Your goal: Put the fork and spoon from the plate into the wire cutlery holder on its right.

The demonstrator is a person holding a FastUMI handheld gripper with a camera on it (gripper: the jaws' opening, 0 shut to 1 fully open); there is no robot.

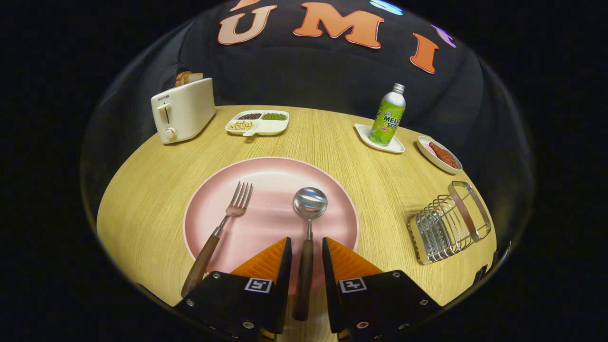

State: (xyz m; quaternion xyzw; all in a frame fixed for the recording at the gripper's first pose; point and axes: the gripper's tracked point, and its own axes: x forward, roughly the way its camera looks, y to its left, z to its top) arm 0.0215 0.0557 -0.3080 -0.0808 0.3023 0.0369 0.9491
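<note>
step: spoon pick, first of two. Tool (306, 249) straddles the spoon (307, 228) handle, no grasp yet.
tool: part open, a small gap shows each side of the handle; neither finger presses on it, so it holds nothing.
spoon: on the plate (270, 171), bowl at 12 from the tool, handle running back between the fingers and past the plate's near rim.
fork (223, 228): on the plate too, at 10 from the tool, tines away, handle end hanging over the rim onto the desk (142, 204). Untouched.
holder (449, 223): wire, at 3 of the plate, well apart from it. Looks tipped, mouth facing up and away; nothing in it that I can see.
next: close on the handle, lift clear of the rim, swing toward 3, drop in handle first. My guess: the round handle may roll or pivot in the pinch, so square up before closing.
tray (258, 122): at 12 beyond the plate, four wells, with dark beans, green beans, pale beans, one whitish fill.
toaster (183, 114): at 11, bread in the slot.
bottle (388, 116): at 1, standing on a small dish (377, 142).
bowl (439, 154): at 2, reddish food inside.
</note>
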